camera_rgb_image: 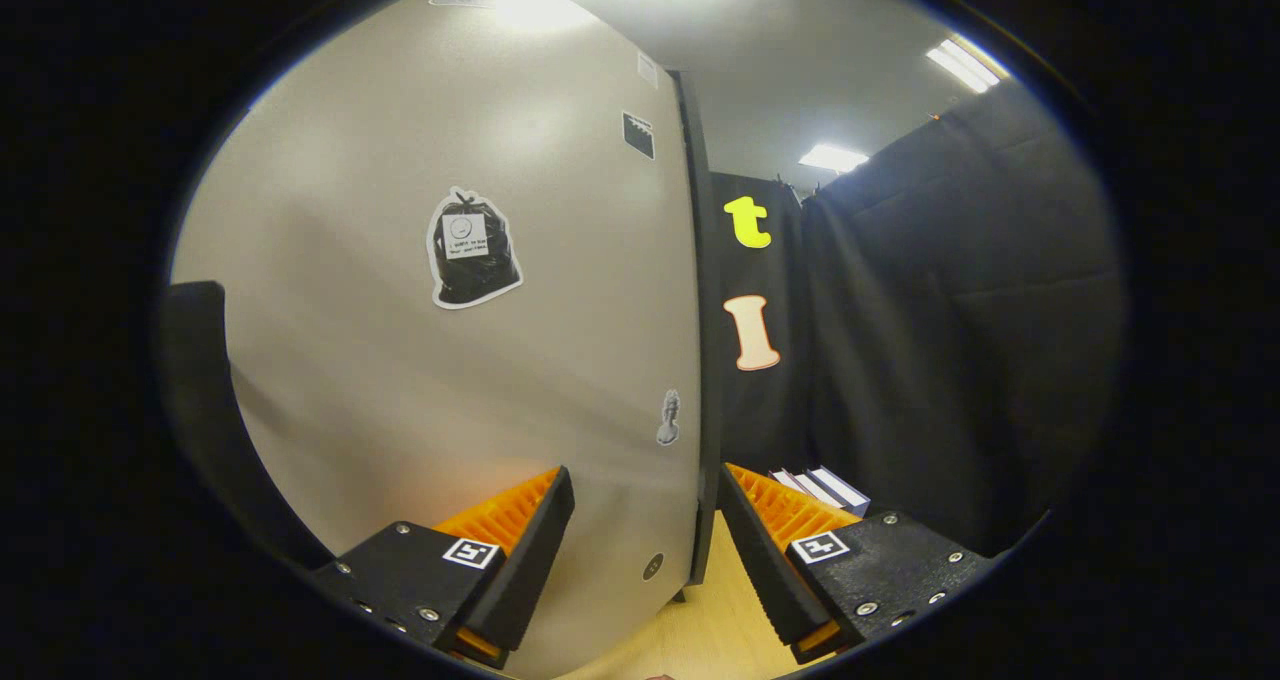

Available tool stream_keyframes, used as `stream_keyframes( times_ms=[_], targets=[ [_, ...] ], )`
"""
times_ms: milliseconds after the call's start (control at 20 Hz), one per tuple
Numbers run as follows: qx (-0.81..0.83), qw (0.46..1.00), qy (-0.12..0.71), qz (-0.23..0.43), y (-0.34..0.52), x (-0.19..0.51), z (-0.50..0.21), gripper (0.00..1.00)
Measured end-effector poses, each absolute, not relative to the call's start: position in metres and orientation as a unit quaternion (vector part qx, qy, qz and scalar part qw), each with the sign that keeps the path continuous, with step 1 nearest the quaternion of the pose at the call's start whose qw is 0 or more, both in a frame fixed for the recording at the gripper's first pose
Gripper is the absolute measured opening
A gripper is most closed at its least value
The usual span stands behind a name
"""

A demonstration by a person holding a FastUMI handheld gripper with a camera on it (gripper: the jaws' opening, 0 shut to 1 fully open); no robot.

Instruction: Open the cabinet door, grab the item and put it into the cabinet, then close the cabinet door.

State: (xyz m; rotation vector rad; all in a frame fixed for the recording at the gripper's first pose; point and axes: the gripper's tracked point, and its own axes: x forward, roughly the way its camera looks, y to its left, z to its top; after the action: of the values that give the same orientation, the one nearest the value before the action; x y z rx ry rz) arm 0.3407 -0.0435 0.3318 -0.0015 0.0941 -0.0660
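Gripper: The gripper (645, 520) is up close to the cabinet, pointing at it. Its two orange fingers (510, 510) are wide apart and hold nothing.

Cabinet door: The big pale cabinet door (450, 360) is right in front of the jaws. Its free edge (697, 360) runs up and down just ahead of the gap between the fingers. One finger is in front of the door's flat face and the other is past the edge. I cannot tell if the door is shut tight or open a crack.

Stickers: The door has a black bag sticker (472, 248) and a few small ones beyond the fingers.

Item: Some flat things that look like books (825, 488) lie just beyond the finger that is past the door edge. I think one of them may be the item to put inside, but I am not sure.

How the door will handle: It looks stiff, smooth and slippery. It should swing, not bend. I see no handle, so the thin edge looks like the best place to grab or hook.

How the item will handle: If it is a book, it will be stiff and a bit heavy. Pinch it across its thin side.

Floor: A light wood floor (700, 620) shows below the jaws.
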Motion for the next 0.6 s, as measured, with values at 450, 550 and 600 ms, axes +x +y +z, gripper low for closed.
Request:
stream_keyframes(
  times_ms=[450, 550, 600],
  targets=[
    [-0.014, 0.998, 0.056, 0.009, 0.019, 0.384, 0.316, 0.91],
    [-0.019, 0.998, 0.060, 0.021, 0.039, 0.390, 0.312, 0.91],
    [-0.021, 0.998, 0.062, 0.027, 0.046, 0.391, 0.309, 0.91]
  ],
)
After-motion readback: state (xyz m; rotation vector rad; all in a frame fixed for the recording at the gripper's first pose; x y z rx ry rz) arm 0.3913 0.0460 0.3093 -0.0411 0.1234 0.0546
